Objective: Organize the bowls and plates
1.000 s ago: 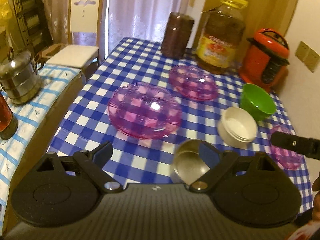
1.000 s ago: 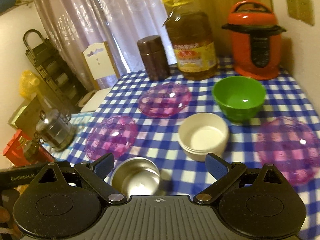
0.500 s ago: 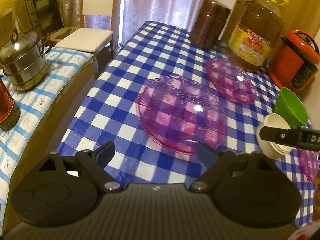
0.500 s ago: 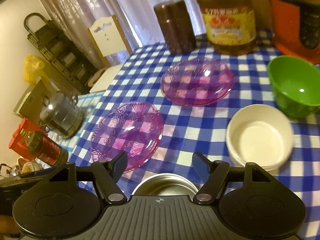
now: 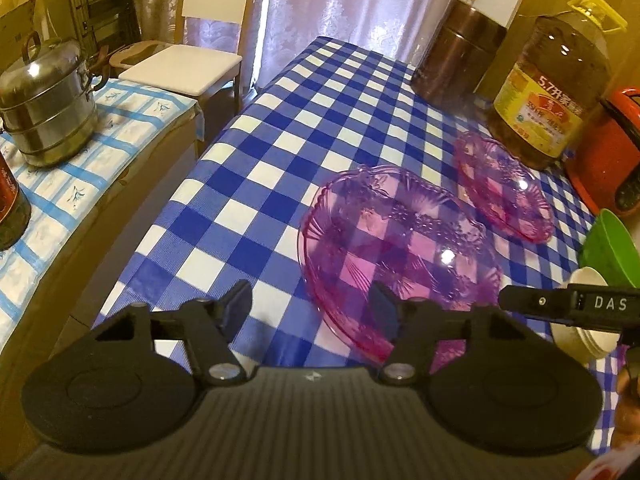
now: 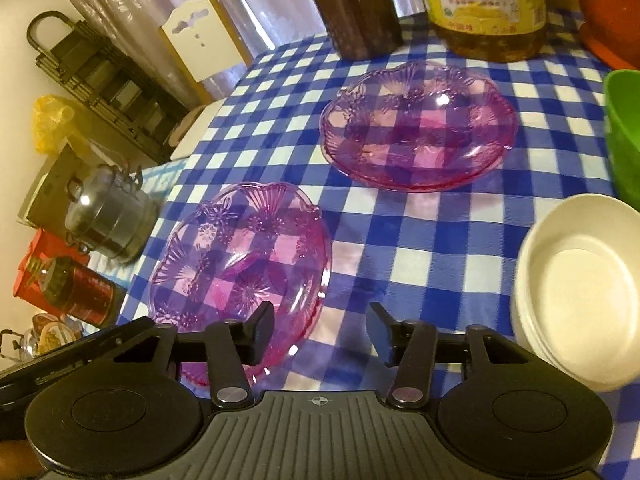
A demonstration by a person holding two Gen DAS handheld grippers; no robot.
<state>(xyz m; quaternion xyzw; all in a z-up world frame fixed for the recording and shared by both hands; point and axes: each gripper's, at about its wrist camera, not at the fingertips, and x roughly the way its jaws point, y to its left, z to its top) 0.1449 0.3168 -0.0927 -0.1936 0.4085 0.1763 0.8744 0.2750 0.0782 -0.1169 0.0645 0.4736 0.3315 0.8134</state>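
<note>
Both grippers dropped in over the near pink plate [image 5: 396, 248] since the earlier frames. Left gripper [image 5: 312, 312] and right gripper [image 6: 322, 334] jaws are closing, nothing clamped yet. Plate sits flat on the bench [image 5: 280, 128]; likely a two-handed pickup of its near rim.

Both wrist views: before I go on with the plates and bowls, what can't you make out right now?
- Green bowl: cut off by the right edge in both views; inside not visible.
- White bowl: blurred in the right wrist view; in the left wrist view the right gripper's body covers it.
- Near rim of the closer pink plate: behind the fingers of the left gripper and right gripper; contact unclear, jaws closing.
- Red cooker: clipped.
</note>
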